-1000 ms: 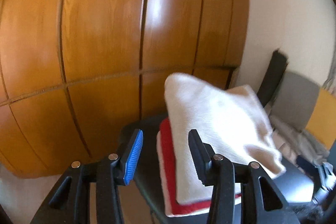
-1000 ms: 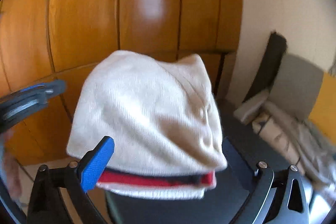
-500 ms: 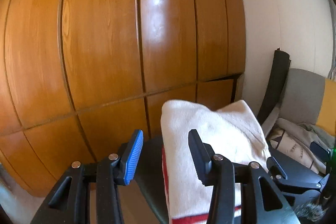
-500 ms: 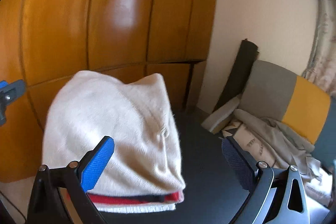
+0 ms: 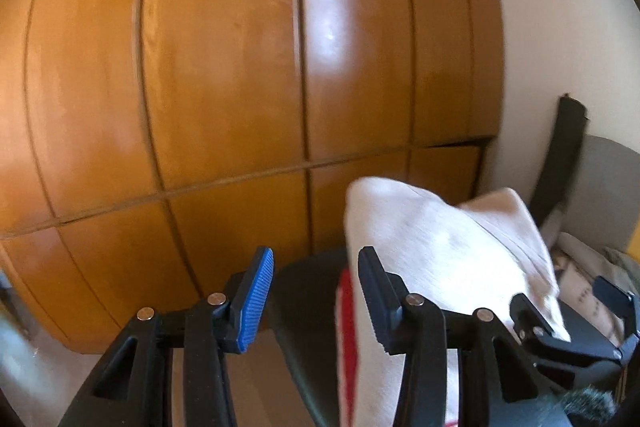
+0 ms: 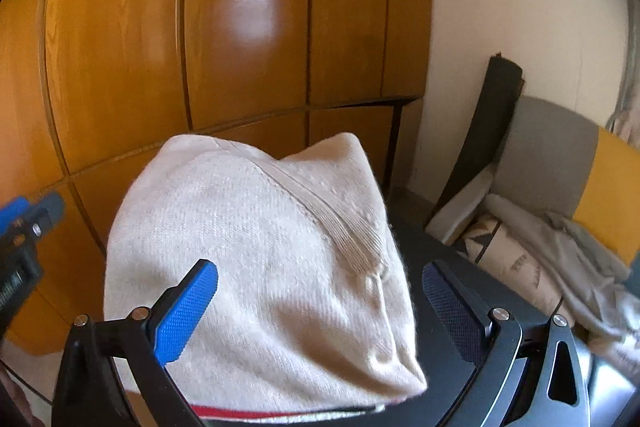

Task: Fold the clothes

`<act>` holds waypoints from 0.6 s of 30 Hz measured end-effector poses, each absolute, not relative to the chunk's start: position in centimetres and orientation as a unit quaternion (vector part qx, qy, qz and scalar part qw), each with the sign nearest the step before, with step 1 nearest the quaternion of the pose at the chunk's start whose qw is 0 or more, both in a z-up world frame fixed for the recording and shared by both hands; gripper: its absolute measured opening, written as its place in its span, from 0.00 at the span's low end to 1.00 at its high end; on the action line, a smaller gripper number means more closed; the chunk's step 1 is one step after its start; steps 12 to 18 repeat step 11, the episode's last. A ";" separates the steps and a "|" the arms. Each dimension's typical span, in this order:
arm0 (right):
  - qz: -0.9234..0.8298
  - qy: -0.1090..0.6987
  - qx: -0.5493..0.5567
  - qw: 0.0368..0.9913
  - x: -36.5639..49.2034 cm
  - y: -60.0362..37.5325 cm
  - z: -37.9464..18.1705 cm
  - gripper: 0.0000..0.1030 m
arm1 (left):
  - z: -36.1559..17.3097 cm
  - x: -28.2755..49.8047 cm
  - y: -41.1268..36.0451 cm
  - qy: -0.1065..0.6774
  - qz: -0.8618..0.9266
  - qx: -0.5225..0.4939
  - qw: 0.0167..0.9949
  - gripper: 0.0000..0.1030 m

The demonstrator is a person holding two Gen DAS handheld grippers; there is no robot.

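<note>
Both wrist cameras look forward and slightly downward along their fingers, close to the folded pile (image 5: 440, 267) (image 6: 260, 247). The left view sits left of it, the right view behind. Both share the wardrobe (image 5: 240, 67) (image 6: 200, 27).

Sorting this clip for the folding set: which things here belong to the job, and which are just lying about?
Part of the job:
- cream sweater, folded on the black table
- left gripper, open
- right gripper, open

Lying about:
- wooden wardrobe
- grey and yellow chair
- grey cloth on it
</note>
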State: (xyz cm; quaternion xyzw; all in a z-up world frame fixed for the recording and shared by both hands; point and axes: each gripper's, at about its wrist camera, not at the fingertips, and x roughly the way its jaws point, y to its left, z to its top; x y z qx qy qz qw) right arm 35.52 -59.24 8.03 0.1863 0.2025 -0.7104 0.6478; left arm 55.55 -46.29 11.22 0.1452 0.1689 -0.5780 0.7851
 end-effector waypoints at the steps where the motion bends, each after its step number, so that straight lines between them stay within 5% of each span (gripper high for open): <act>1: -0.710 0.204 0.185 0.648 35.7 -59.5 8.0 1.00 | 11.3 55.6 -46.5 0.170 -0.579 0.144 0.784 0.44; 18: -0.707 0.208 0.186 0.650 36.1 -59.9 7.7 1.00 | 10.7 54.4 -47.7 0.201 -0.590 0.156 0.766 0.44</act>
